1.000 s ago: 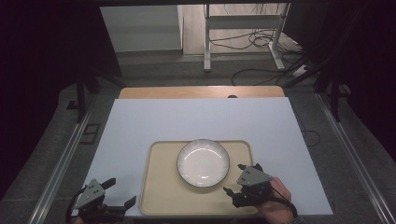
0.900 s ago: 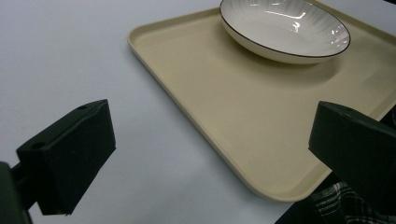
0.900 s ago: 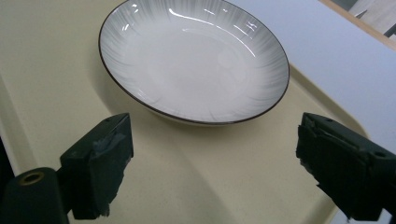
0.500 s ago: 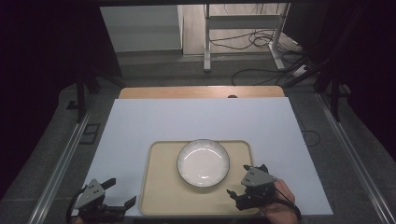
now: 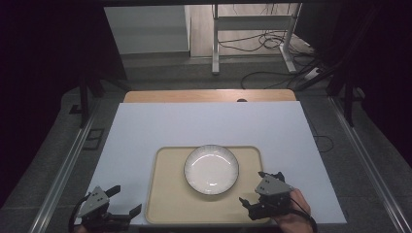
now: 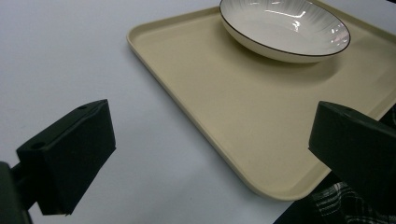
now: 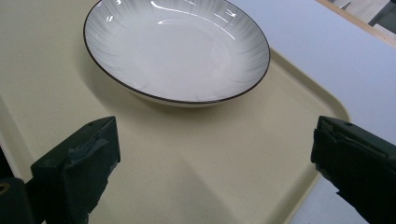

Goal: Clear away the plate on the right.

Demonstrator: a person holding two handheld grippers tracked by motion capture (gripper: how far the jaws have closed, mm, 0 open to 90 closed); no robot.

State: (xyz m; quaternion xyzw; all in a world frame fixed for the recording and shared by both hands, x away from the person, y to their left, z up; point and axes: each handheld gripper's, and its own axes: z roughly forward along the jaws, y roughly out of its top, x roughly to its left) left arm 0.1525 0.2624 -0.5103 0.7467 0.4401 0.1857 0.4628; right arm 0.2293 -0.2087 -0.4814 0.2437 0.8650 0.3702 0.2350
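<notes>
High view: white bowl [image 5: 211,169] resting mid-tray [image 5: 167,204], right gripper [image 5: 261,189] beside it, jaws just opened wide, nothing between. Left gripper view: left gripper [image 6: 210,158] apart, empty, off tray's corner. Right gripper view: bowl released; withdrawal seemingly left

1. The high view is dim and slightly soft, with dark surroundings; the white tabletop [image 5: 204,126] is the brightest area.
2. The bowl [image 7: 177,49] carries streaks of overhead glare.
3. It casts a soft shadow on the tray [image 7: 210,172].
4. Both gripper views are reasonably sharp.
</notes>
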